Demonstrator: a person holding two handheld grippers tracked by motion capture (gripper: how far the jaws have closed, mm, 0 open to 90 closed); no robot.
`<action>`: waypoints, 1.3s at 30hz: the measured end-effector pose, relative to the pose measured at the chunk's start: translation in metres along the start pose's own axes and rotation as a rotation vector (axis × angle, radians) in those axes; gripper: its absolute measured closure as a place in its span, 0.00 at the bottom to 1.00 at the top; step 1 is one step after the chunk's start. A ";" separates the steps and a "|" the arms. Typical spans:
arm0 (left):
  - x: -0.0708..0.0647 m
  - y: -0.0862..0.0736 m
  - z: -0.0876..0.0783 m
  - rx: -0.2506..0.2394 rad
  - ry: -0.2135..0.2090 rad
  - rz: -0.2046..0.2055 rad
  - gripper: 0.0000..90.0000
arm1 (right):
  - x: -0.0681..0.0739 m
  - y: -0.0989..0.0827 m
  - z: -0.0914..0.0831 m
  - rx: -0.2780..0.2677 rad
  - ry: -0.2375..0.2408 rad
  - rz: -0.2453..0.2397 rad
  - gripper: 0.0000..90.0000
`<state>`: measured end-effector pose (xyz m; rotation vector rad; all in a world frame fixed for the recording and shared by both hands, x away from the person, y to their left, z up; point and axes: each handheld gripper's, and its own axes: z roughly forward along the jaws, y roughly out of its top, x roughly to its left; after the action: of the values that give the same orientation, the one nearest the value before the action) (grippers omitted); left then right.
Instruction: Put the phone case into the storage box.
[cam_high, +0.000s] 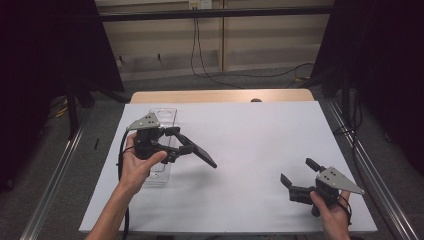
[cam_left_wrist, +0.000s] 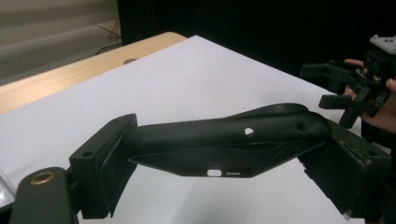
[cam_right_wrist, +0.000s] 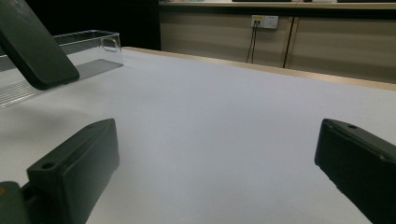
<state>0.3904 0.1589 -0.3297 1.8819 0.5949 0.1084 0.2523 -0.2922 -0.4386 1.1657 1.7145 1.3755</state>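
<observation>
From the high view, the left gripper (cam_high: 186, 146) is pinching a black phone case (cam_high: 202, 154) above the table (cam_high: 260, 145), near its left edge. The left gripper view is showing that case (cam_left_wrist: 224, 142) clamped between both jaws. In the right gripper view, the right gripper (cam_right_wrist: 215, 163) is hovering spread wide, holding nothing.

Behind my counter (cam_high: 260, 130) runs a beige wall (cam_high: 260, 40) with a socket (cam_high: 200, 4); black curtains (cam_high: 45, 60) flank grey floor (cam_high: 200, 82).
</observation>
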 end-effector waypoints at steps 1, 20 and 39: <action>0.001 0.002 -0.002 0.001 0.007 -0.001 0.16 | 0.000 0.000 0.000 -0.002 -0.001 0.002 0.00; 0.018 0.026 -0.021 0.014 0.112 -0.011 0.16 | 0.002 0.000 0.001 -0.008 0.007 -0.033 0.00; 0.037 0.043 -0.038 0.014 0.212 -0.037 0.16 | 0.003 -0.002 0.003 -0.008 0.016 -0.045 0.00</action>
<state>0.4239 0.1965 -0.2834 1.8852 0.7766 0.2829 0.2532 -0.2886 -0.4410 1.1081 1.7344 1.3663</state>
